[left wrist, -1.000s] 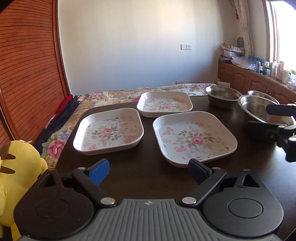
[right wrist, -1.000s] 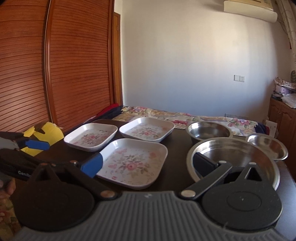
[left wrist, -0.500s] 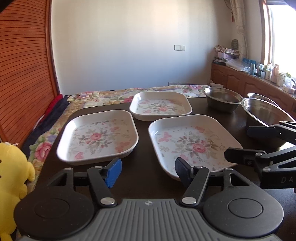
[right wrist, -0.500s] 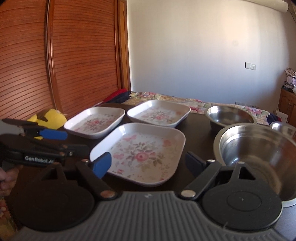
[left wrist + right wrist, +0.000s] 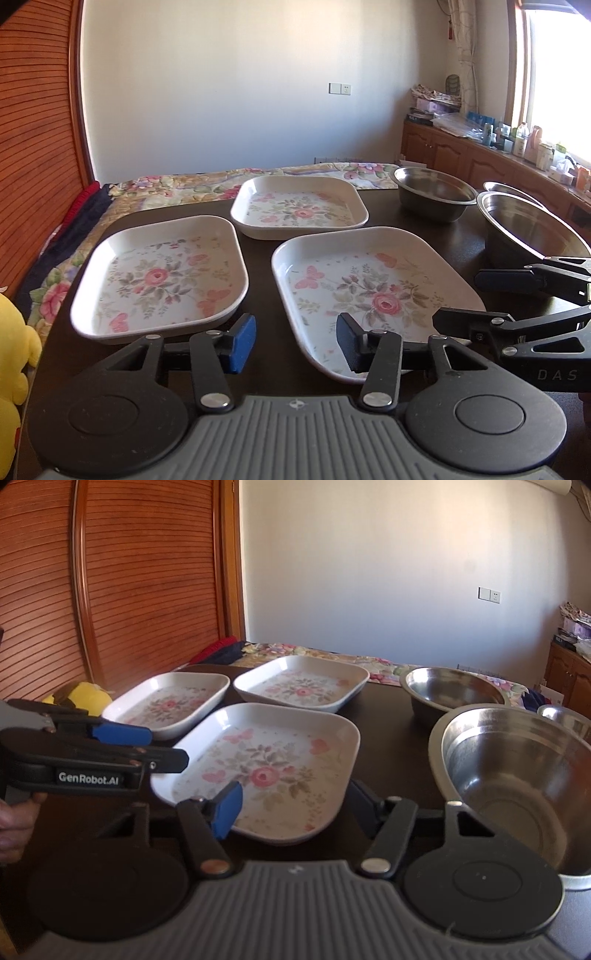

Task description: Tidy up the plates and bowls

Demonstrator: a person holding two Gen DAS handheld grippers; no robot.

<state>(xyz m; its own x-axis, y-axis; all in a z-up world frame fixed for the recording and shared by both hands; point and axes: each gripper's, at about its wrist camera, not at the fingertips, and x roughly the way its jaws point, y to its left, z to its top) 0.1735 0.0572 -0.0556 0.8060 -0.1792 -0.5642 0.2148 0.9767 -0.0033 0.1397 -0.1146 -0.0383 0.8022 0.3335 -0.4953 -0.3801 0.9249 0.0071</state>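
Since a second ago we find both grippers lower and closer to the near plate (image 5: 373, 291), their jaws narrowed from wide apart. The left gripper (image 5: 295, 343) is closing; its right pad sits over the plate's near-left rim, its blue pad over bare table (image 5: 258, 258), and we cannot confirm that either pad touches the rim. The right gripper (image 5: 291, 808) is also closing, with the plate's near edge lying between its fingers; no pad is seen pressing on it.

The near plate (image 5: 273, 764), white with a rose print, lies flat at the table's front centre. A second plate (image 5: 162, 277) sits just beside it on the left, apart from it. A third plate (image 5: 299, 210) lies behind both, close to them.

To the right stands a large steel bowl (image 5: 517, 775), just beside the near plate. A medium bowl (image 5: 454, 690) stands behind it, and a small bowl (image 5: 565, 716) shows at the far right, partly hidden.

A yellow plush toy (image 5: 14, 354) sits off the table's left edge. A floral bedspread (image 5: 177, 184) lies beyond the table.
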